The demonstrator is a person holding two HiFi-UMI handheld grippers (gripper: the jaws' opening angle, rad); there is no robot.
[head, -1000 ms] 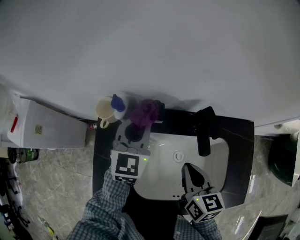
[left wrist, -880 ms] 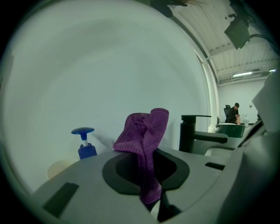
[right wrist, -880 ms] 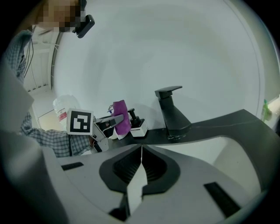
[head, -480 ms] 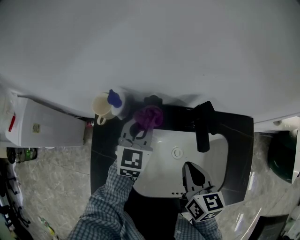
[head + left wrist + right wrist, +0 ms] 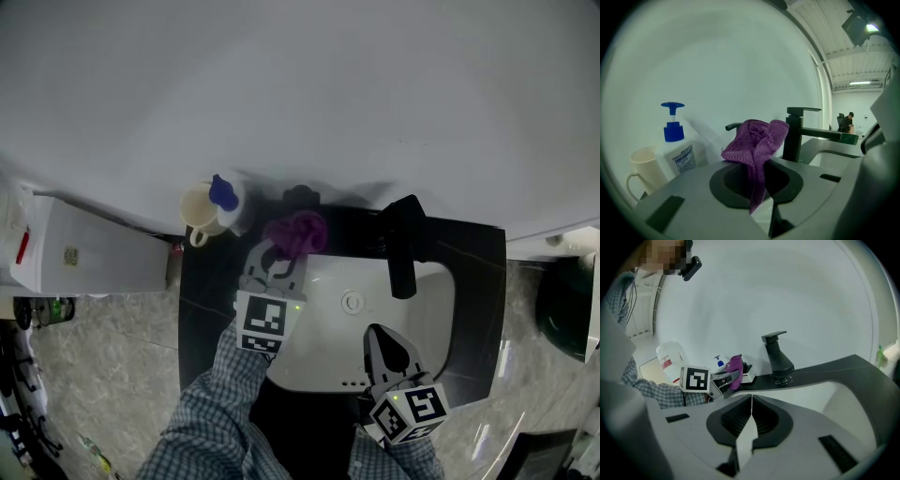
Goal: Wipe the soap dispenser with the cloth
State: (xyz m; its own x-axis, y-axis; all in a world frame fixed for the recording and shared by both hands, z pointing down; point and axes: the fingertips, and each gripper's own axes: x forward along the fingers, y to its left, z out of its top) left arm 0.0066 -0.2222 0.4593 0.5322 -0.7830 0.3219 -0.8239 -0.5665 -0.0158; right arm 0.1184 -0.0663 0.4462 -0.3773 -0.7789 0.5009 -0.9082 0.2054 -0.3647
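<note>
Left gripper (image 5: 274, 267): jaws were clamped on the purple cloth (image 5: 296, 232), bunched above the dark bench (image 5: 202, 300). Soap dispenser (image 5: 229, 201) stood at the wall beside a cup (image 5: 198, 210), left of the cloth and apart from it. Right gripper (image 5: 383, 351): jaws were closed on nothing, over the sink (image 5: 323, 352).

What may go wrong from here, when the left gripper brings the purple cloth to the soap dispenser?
1. The soap dispenser stands close beside a cream mug; a sideways wipe might tip it or knock the mug.
2. The left gripper pinches only a narrow fold of the purple cloth, the rest bunched above; rubbing may pull it free.
3. Pressing the blue pump head could squirt soap.
</note>
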